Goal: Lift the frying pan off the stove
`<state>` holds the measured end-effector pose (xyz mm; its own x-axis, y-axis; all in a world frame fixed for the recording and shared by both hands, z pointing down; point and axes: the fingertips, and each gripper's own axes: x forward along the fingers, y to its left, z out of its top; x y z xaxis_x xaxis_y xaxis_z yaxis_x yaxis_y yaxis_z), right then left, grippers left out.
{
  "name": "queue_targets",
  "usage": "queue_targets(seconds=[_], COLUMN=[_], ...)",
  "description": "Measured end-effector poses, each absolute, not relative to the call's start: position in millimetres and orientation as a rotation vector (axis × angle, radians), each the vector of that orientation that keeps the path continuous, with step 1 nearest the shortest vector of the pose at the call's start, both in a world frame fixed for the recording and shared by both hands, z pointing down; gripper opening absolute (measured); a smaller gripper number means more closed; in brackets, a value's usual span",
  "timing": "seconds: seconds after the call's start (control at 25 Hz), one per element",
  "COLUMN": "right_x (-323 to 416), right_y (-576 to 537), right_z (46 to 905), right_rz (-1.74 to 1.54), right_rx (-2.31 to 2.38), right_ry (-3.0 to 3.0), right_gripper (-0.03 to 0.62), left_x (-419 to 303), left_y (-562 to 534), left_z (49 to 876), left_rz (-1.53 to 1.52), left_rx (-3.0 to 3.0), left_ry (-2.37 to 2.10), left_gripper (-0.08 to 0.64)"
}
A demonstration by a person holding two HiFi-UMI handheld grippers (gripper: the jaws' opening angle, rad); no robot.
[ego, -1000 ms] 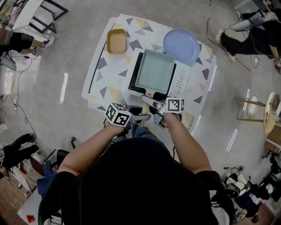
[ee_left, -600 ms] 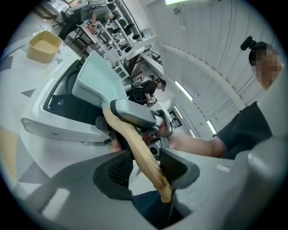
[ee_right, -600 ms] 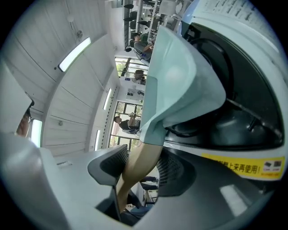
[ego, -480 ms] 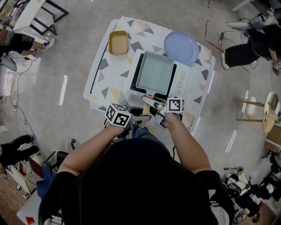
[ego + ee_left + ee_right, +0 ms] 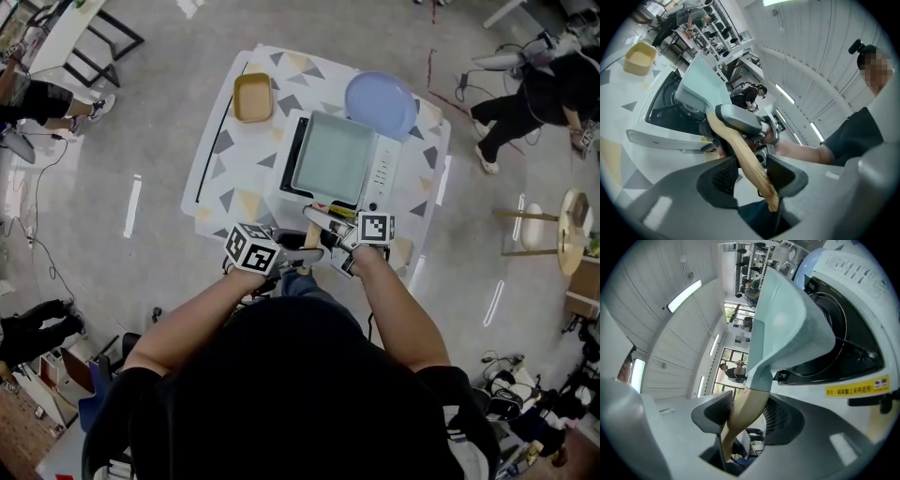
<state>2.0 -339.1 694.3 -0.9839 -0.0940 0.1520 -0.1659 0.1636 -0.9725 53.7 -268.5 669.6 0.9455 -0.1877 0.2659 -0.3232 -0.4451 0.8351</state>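
White cloth with grey and yellow triangles is covering the table [image 5: 230, 178], and a white single-burner stove [image 5: 386, 169] is sitting at its near edge. The pale green square frying pan [image 5: 331, 157] is hanging over that stove. Both gripper views are showing its base tilted, with the black burner well open beneath it. So the pan is looking already raised off the burner, at least on the handle side, though it is not yet carried clear of the stove. By my reading the grasp is done and the lift is under way. Taking the pan up and away is what is remaining.

The pan is looking empty, with only its bare pale inside showing. Behind the stove a round blue plate [image 5: 380, 101] is lying with nothing on it. To its left a small tan tub [image 5: 251, 97] is likewise looking empty.

The left claw [image 5: 747, 176] is clamping the far end of the wooden handle [image 5: 740, 150] between its ribbed pads. The right claw [image 5: 745, 416] is gripping the same handle closer to the pan, just below the green socket, with its jaws standing fairly wide around the wood.
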Motion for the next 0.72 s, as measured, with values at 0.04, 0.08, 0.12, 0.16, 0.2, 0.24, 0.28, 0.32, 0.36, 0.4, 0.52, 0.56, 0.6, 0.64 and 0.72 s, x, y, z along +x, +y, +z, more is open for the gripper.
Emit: queue_targets(seconds=[0.04, 0.08, 0.12, 0.16, 0.2, 0.24, 0.28, 0.32, 0.36, 0.4, 0.52, 0.56, 0.6, 0.64, 0.72], right_x=[2, 2, 2, 1, 1, 0, 0, -1, -2, -2, -3, -3, -4, -4, -4], right_y=[-337, -336, -334, -332, -329, -327, -325, -322, -319, -317, -308, -306, -304, -301, -295], right_z=[690, 686, 682, 678, 673, 668, 664, 659, 654, 649, 632, 626, 621, 616, 607], right_rz=[1.971, 1.963, 1.955, 1.949, 1.944, 1.939, 1.934, 1.927, 1.917, 1.902, 1.852, 1.837, 1.823, 1.812, 1.792], right_rx=[0.267, 0.271, 0.274, 0.276, 0.278, 0.280, 0.283, 0.288, 0.294, 0.301, 0.319, 0.325, 0.331, 0.338, 0.353], right_ry=[-2.362, -2.372, -2.382, -2.393, -2.405, -2.417, -2.428, -2.438, -2.448, -2.459, -2.497, -2.511, -2.525, -2.537, -2.558], right_gripper=[0.233, 0.233, 0.233, 0.233, 0.233, 0.233, 0.233, 0.233, 0.233, 0.233, 0.232, 0.233, 0.233, 0.233, 0.233], left_x=[54, 53, 53, 52, 51, 51, 50, 49, 48, 47, 47, 46, 46, 46, 45], left_y=[-266, -264, -262, -260, -257, -254, -251, -248, -245, -242, -232, -229, -226, -223, -216], left_z=[666, 663, 659, 655, 651, 647, 643, 639, 635, 631, 618, 614, 609, 605, 597], left_rz=[0.159, 0.157, 0.157, 0.159, 0.161, 0.161, 0.160, 0.160, 0.162, 0.166, 0.178, 0.177, 0.177, 0.176, 0.176], left_rx=[2.053, 2.062, 2.073, 2.085, 2.098, 2.110, 2.121, 2.132, 2.145, 2.158, 2.198, 2.211, 2.223, 2.234, 2.255], left_ry=[-0.362, -0.361, -0.359, -0.358, -0.356, -0.354, -0.351, -0.348, -0.346, -0.342, -0.328, -0.323, -0.317, -0.311, -0.297], left_gripper=[0.190, 0.190, 0.190, 0.190, 0.192, 0.192, 0.192, 0.192, 0.192, 0.192, 0.193, 0.193, 0.193, 0.193, 0.193])
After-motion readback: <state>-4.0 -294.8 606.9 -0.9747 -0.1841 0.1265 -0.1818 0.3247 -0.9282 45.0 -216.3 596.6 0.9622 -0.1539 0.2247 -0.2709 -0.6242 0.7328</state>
